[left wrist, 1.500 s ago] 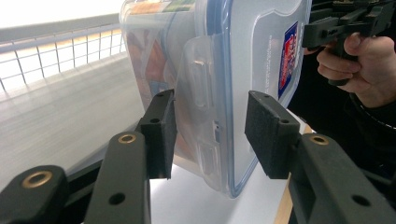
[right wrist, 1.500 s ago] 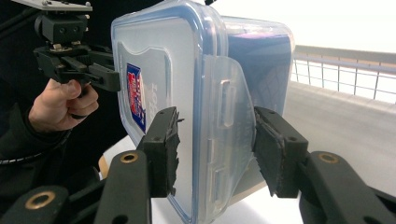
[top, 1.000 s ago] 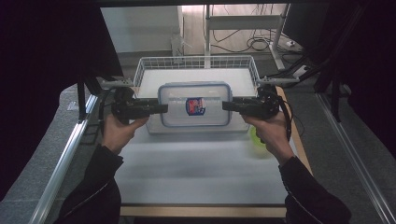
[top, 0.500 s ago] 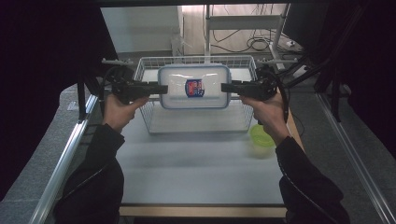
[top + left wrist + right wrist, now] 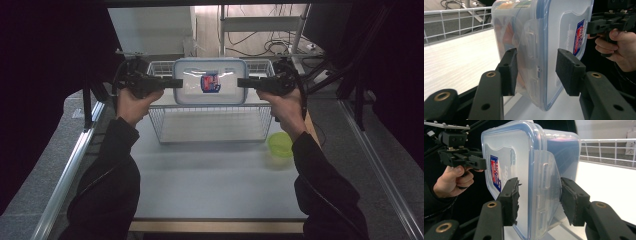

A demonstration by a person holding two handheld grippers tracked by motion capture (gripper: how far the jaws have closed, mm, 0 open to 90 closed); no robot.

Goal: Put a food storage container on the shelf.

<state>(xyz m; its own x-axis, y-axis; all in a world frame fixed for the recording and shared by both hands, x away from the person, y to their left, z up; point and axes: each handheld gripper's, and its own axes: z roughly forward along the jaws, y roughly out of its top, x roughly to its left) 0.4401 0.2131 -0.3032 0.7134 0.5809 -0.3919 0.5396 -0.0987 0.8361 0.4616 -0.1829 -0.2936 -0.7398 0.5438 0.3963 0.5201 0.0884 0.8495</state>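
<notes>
A clear plastic container [image 5: 210,82] with a blue-rimmed lid and a red and blue label hangs in the air over the white wire basket [image 5: 210,126]. My left gripper [image 5: 177,82] is shut on its left end and my right gripper [image 5: 242,82] on its right end. In the left gripper view my gripper [image 5: 536,72] straddles the container [image 5: 544,37] at a side latch, with the other gripper [image 5: 609,22] beyond. The right gripper view shows my gripper [image 5: 539,197] clamping the container [image 5: 524,157] at its latch, and the other gripper [image 5: 461,157] farther off.
A green bowl [image 5: 281,144] sits on the white table [image 5: 215,185] at the basket's near right corner. Metal rails run along both table sides. Cables and a shelf frame lie behind the basket.
Both grippers have carried the container up and away from me, from low at the basket's front to high over the basket. The bowl has not moved.
</notes>
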